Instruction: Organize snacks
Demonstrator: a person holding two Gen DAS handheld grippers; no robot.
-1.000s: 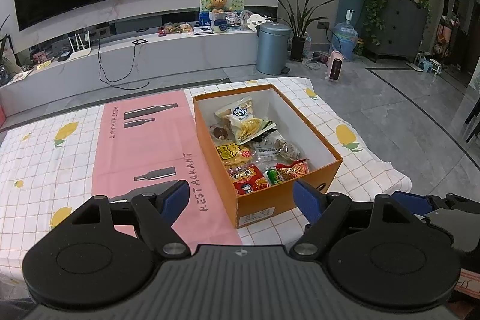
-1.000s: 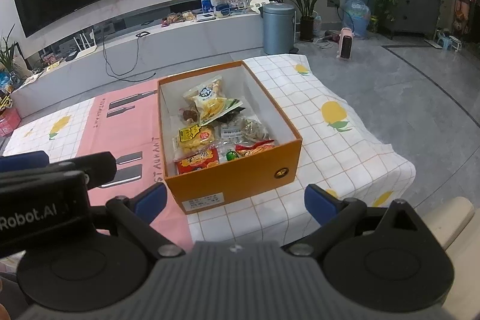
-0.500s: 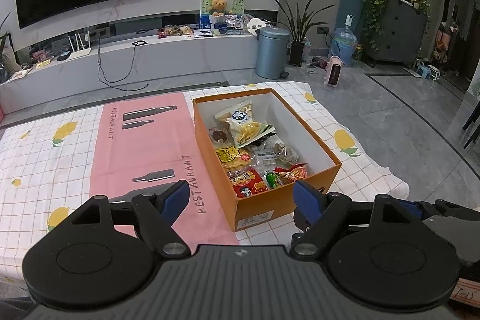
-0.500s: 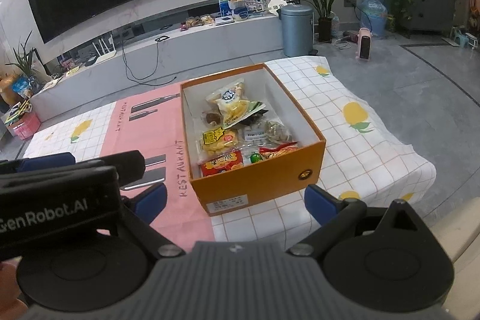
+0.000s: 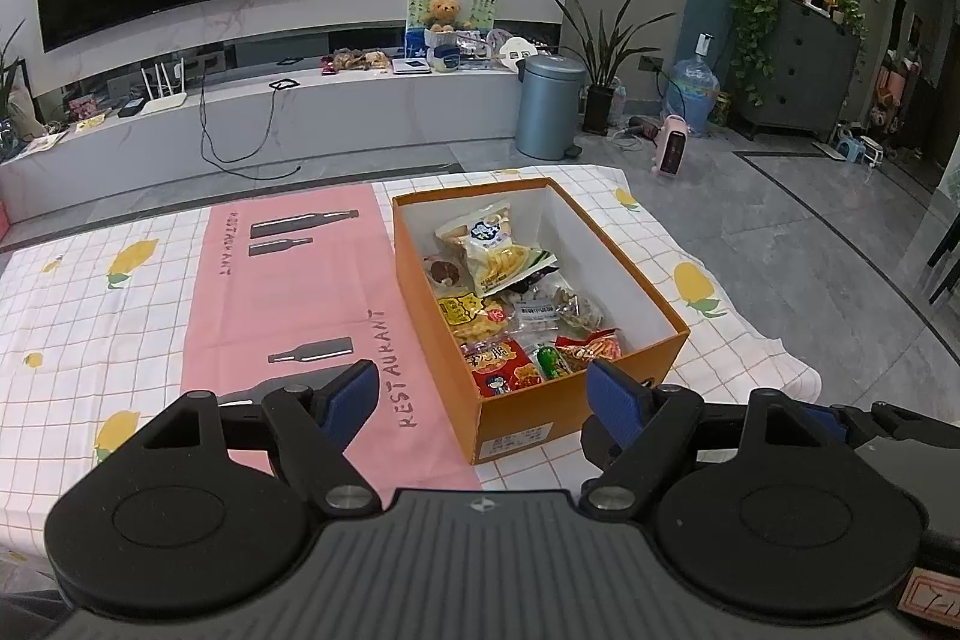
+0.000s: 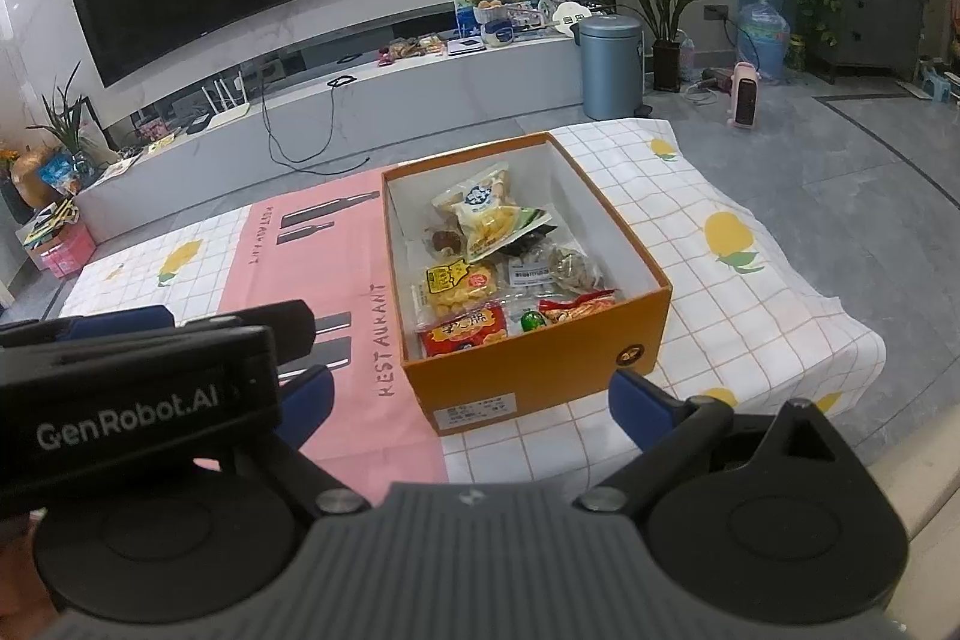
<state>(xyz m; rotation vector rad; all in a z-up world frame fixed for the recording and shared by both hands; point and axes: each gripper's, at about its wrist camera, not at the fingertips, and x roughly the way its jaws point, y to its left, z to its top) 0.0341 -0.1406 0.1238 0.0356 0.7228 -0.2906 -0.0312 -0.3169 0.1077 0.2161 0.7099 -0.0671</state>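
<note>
An orange box with white inner walls sits on the table, right of the pink runner. Inside lie several snack packets: a yellow chip bag at the far end, a red packet at the near end. My left gripper hangs open in front of the box's near end, holding nothing. In the right wrist view my right gripper is open too, just short of the box, and the left gripper's body covers its left finger.
The table wears a checked cloth with lemons and a pink runner. Beyond it are grey floor, a low TV bench, a blue-grey bin and plants. The table's right edge drops to the floor.
Both grippers have drawn back and risen a little from the box. The box looks smaller in both views. Neither gripper's opening has changed.
</note>
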